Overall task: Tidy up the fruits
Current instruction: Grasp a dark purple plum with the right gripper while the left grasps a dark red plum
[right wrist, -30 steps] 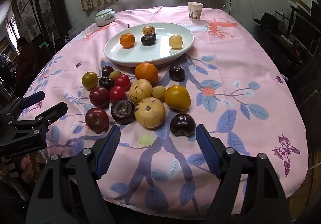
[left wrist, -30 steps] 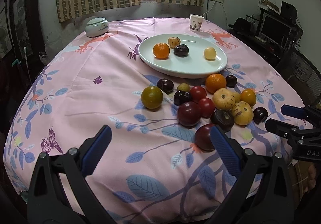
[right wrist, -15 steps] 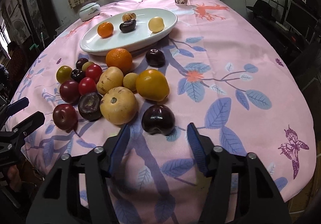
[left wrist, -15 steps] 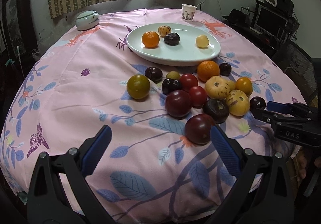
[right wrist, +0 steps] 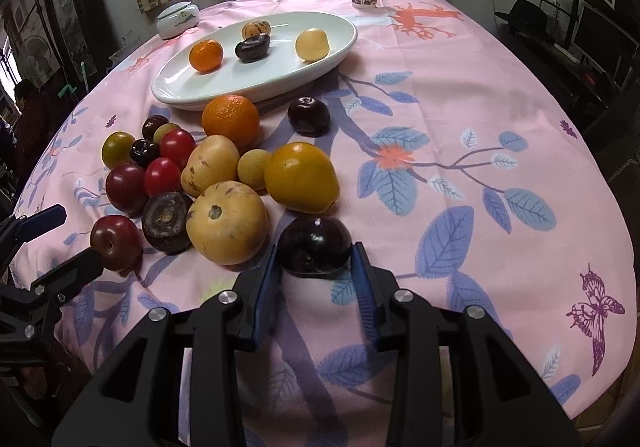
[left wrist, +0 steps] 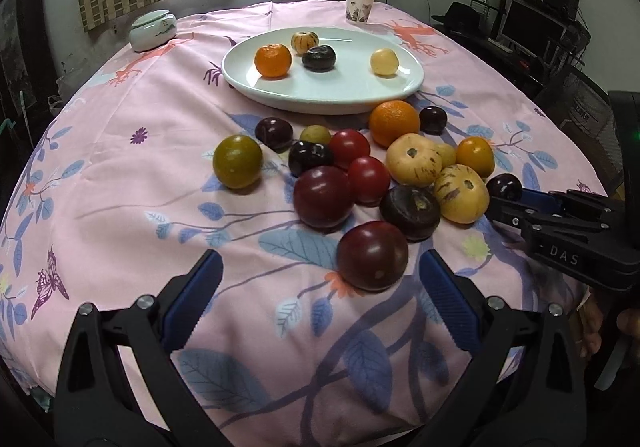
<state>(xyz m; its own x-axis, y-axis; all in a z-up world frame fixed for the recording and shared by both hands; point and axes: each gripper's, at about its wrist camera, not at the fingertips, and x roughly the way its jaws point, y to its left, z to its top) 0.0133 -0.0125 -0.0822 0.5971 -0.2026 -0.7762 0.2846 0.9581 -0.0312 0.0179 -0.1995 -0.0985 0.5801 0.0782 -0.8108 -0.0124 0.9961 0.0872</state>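
A dark plum (right wrist: 315,245) is seen low in the middle of the right wrist frame, clamped between the blue pads of the right gripper (right wrist: 315,267) and resting on the pink desk (right wrist: 460,95); just to its left a pale speckled melon (right wrist: 227,222) is found; the left gripper (left wrist: 320,293) is held spread wide at the bottom of its frame, nothing grasped, with a dark red plum (left wrist: 372,255) between its tips; the white plate (left wrist: 320,95), in the upper middle, carries four fruits, among them a mandarin (left wrist: 273,60).
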